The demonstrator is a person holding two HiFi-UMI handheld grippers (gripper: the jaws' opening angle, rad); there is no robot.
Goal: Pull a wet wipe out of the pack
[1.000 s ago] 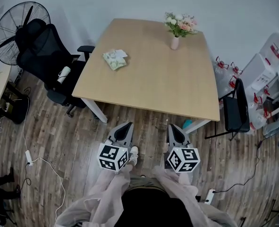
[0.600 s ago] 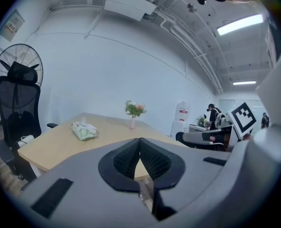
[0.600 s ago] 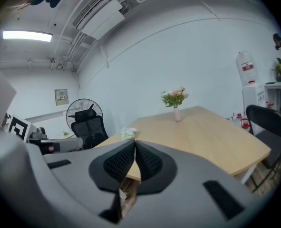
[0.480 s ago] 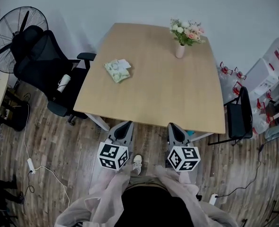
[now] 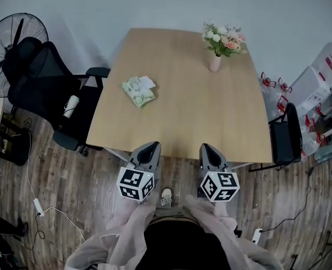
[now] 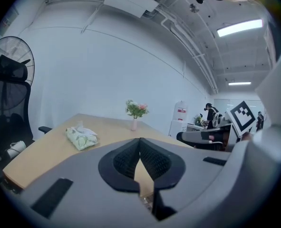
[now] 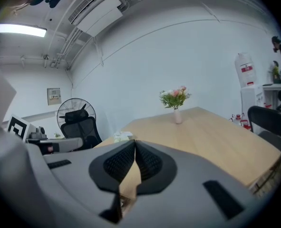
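The wet wipe pack (image 5: pixel 137 90), pale green with a white wipe sticking out at its top, lies on the left part of the wooden table (image 5: pixel 210 122). It also shows in the left gripper view as the pack (image 6: pixel 81 137) and, small, in the right gripper view as the pack (image 7: pixel 123 137). My left gripper (image 5: pixel 150 148) and right gripper (image 5: pixel 207 149) hover at the table's near edge, well short of the pack. Both have their jaws closed tip to tip with nothing between them.
A vase of flowers (image 5: pixel 216 49) stands at the table's far right. A black office chair (image 5: pixel 48 94) and a fan (image 5: pixel 8 38) are to the left. A black chair (image 5: pixel 283 139) and white racks (image 5: pixel 323 77) are to the right. Cables run over the wood floor.
The person has stepped toward the table. Both grippers have gone forward together, from over the floor to the table's near edge. Jaws stay shut.
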